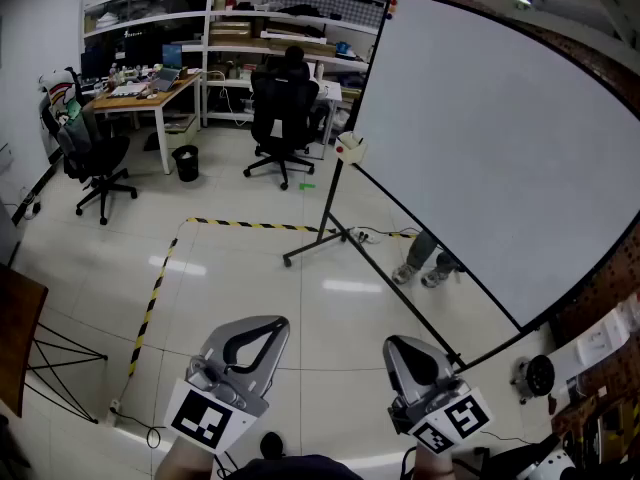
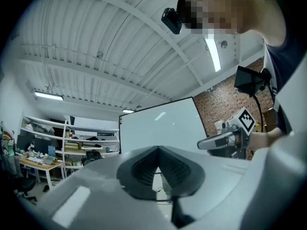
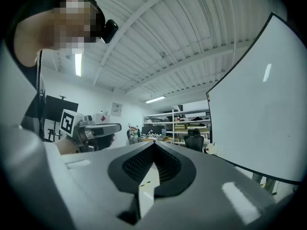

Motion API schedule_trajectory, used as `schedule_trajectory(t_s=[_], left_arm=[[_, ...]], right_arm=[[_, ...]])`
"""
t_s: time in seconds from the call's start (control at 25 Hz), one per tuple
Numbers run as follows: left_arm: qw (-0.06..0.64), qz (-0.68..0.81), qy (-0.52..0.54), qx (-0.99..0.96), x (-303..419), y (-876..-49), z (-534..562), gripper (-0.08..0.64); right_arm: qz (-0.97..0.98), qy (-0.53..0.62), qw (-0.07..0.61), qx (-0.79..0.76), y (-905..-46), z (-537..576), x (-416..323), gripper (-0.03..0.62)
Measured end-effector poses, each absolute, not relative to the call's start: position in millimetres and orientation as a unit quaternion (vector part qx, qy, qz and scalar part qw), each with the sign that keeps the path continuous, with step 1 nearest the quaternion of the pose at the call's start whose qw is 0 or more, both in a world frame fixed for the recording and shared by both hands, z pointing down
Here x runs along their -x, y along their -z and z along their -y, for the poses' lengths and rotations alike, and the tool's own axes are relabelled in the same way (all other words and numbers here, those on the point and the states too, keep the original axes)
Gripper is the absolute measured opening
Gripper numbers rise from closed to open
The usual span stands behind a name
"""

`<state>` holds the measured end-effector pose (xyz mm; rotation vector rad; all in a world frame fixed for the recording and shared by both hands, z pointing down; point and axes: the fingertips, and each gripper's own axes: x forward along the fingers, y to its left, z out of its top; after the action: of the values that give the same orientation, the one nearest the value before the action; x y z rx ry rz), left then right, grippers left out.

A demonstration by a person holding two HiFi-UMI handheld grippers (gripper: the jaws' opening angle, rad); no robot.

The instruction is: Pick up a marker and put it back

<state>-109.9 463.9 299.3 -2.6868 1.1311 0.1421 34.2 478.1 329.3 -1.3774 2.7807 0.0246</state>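
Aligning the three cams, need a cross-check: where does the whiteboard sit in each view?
Head view: the whiteboard fills the upper right.
Left gripper view: whiteboard at mid-frame, small, just above the gripper body.
Right gripper view: whiteboard large along the right edge.
Shared landmark: the white shelving rack, left of the board in all three.

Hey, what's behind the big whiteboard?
Below the whiteboard, a person's legs and shoes show. The board covers the rest of that person and anything else behind it.

Left gripper [image 1: 266,326] and right gripper [image 1: 398,346] sit side by side, both closed, empty.
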Motion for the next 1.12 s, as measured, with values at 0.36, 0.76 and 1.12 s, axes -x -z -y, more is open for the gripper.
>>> schedule_trajectory(t_s=[0.36,0.76,1.12], left_arm=[[0.101,-0.373,-0.042,0.921,136,-308,-392,0.003],[0.104,-0.372,0.008,0.922,132,-328,-283,0.003],[0.111,-0.376,0.049,0.919,96,-327,-146,0.003]], right_arm=[[-0.904,-0.016,-0.001,0.426,-330,-402,10,0.002],[-0.912,0.019,-0.008,0.41,-361,-284,10,0.002],[-0.924,0.036,-0.002,0.382,-366,-135,-13,0.002]])
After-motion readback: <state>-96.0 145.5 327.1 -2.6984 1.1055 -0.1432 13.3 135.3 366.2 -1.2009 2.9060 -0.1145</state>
